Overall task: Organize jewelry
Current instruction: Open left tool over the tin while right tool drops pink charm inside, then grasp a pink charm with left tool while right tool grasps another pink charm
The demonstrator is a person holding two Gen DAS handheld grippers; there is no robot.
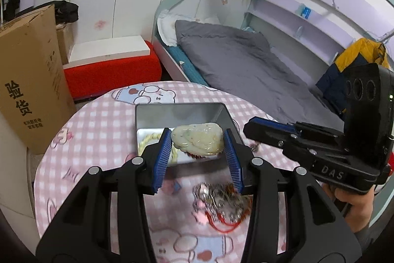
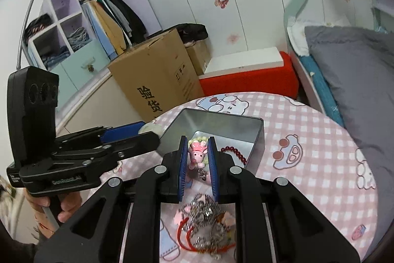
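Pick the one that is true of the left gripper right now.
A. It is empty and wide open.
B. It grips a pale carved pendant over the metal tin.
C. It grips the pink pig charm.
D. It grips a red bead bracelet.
B: the left gripper holds a pale carved pendant between its blue pads, above the metal tin.
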